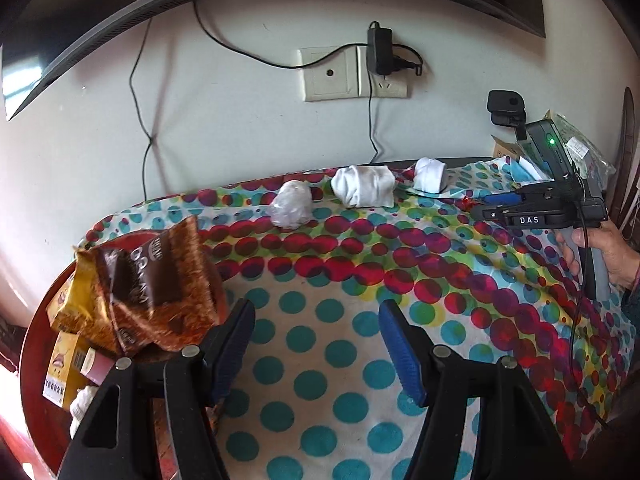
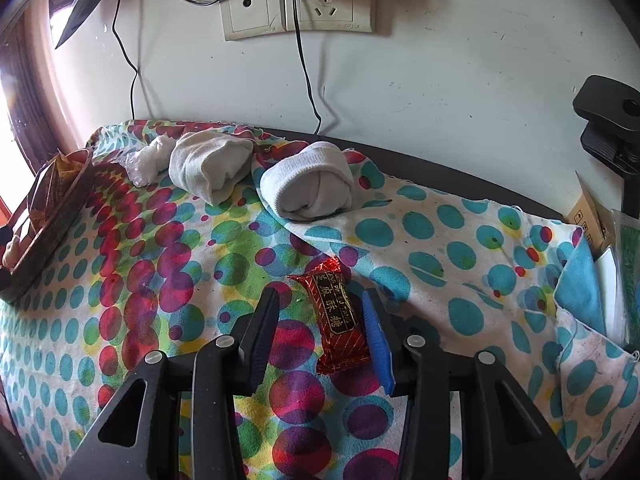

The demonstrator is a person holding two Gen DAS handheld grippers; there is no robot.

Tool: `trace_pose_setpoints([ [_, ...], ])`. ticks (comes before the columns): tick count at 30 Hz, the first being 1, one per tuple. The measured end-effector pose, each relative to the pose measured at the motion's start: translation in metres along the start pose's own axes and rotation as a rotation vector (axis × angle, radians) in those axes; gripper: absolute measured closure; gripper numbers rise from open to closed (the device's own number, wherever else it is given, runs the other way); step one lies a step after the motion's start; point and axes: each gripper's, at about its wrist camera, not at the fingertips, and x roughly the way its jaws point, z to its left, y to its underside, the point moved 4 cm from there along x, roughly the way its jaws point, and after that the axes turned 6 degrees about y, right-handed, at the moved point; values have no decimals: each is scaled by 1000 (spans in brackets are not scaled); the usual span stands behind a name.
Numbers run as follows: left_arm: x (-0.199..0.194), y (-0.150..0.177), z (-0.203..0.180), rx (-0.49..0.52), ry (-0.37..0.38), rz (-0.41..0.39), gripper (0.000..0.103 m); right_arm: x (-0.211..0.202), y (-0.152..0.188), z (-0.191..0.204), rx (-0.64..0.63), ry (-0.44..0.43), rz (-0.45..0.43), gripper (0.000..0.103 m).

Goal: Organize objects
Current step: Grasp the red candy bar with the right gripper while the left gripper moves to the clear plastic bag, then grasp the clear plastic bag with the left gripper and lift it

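Nearby, the right gripper (image 2: 320,320) fingers straddle, unclenched, a red foil candy bar (image 2: 336,320) on the dotted desk cloth (image 2: 460,248), the left gripper (image 1: 316,340) gapes empty, and a round red tray (image 1: 34,344) holds brown snack bags (image 1: 160,280).

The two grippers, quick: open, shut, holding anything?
Left gripper: open, empty.
Right gripper: open around the red candy, not gripping it.
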Motion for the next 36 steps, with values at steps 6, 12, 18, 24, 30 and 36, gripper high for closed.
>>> trace_pose_setpoints([
  [6,42,-24,-7,16,-12,29,37,4,2,3,-11,4,11,70],
  [12,76,-44,1,-9,-25,54,37,3,4,3,-4,5,12,84],
  [18,105,-59,20,-58,-36,91,37,-6,14,7,6,-5,11,84],
  [24,134,-78,41,-92,-53,127,37,-5,13,13,-21,21,15,84],
  [30,170,-91,62,-141,-68,203,37,-5,13,14,-22,20,16,83],
  [36,183,-88,54,-100,-86,189,37,-6,14,14,-26,24,16,83],
])
